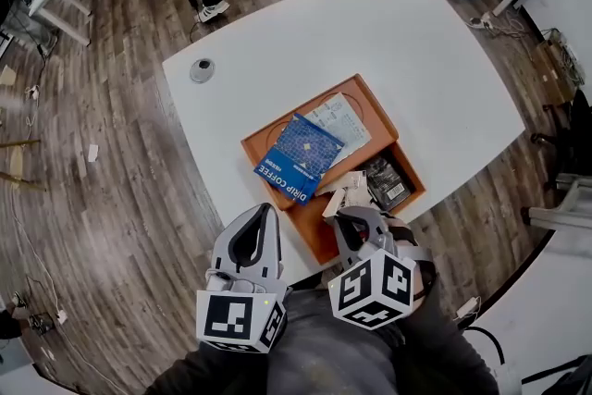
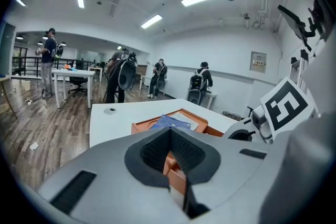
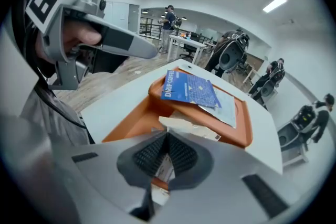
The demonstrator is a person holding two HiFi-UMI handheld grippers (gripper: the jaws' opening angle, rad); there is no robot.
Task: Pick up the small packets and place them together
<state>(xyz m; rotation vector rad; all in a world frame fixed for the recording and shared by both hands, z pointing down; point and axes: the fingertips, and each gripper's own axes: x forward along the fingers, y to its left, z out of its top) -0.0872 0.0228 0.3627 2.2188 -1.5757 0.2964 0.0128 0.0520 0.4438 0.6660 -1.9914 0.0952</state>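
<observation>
1. Head view: an orange tray (image 1: 252,146) sits on the white table (image 1: 398,42) at its near edge. A blue drip-coffee packet (image 1: 301,156) lies across the tray, overlapping a clear printed packet (image 1: 342,120) on the far side.
2. Only the head view shows a dark packet (image 1: 387,182), lying in the tray's right compartment.
3. Right gripper (image 1: 344,214): its own view shows the claw (image 3: 167,134) clamped on a pale packet (image 3: 191,128), which sticks out past the tips over the tray's near part. In the head view the same packet (image 1: 344,195) is at the gripper's tip, just right of the blue packet.
4. Left gripper (image 1: 266,210): its own view shows the claw (image 2: 169,129) closed with nothing in it. Only the tray's near left corner shows through the gap behind the pads.
5. A grey round disc (image 1: 202,69) lies on the table's far left, well apart from the tray
</observation>
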